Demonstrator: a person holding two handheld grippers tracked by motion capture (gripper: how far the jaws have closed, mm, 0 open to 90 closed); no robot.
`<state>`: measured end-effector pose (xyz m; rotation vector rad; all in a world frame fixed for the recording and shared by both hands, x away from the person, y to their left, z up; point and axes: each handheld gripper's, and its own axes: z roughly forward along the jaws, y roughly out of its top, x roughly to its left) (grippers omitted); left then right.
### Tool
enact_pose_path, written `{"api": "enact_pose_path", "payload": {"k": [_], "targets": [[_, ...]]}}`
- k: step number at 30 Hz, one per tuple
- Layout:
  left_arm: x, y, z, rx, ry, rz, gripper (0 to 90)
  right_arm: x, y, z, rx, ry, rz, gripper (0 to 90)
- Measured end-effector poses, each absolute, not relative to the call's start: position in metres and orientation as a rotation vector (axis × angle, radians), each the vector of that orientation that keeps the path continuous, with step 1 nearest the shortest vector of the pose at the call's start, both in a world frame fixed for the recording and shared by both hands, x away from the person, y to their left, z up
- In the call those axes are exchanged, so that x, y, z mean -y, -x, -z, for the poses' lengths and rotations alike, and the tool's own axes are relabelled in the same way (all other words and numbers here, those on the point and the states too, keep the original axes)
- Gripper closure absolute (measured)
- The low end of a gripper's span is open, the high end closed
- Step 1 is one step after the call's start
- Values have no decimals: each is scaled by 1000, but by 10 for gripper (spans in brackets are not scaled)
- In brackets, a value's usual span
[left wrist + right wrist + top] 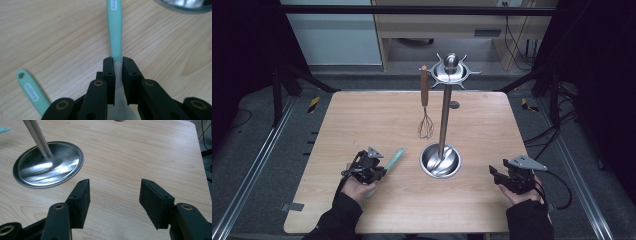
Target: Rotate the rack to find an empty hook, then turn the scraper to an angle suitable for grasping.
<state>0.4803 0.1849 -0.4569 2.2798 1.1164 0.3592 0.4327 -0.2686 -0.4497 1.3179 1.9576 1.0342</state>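
Note:
My left gripper is shut on a teal-handled spatula, its pads pressing where the teal handle meets the pale blade. The handle points away from me toward the steel utensil stand's base. A second teal handle with a hole at its end lies on the wood just left of that gripper. A whisk with a wooden handle hangs from the stand's top ring. My right gripper stands open with nothing between its fingers, to the right of the base.
The wooden table has rounded corners, and its right edge runs close to the right gripper. The stand's upright pole rises at the table's centre. A small round grey mark sits behind the pole. Cables trail on the floor at right.

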Motion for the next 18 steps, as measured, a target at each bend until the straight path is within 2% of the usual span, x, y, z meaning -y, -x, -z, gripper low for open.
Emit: {"api": "enact_pose_path", "payload": {"k": [18], "targets": [[-211,-447,391,-1003,-1955,-489,813,269,-434,450,-1954,-1319,-1035,425]]}}
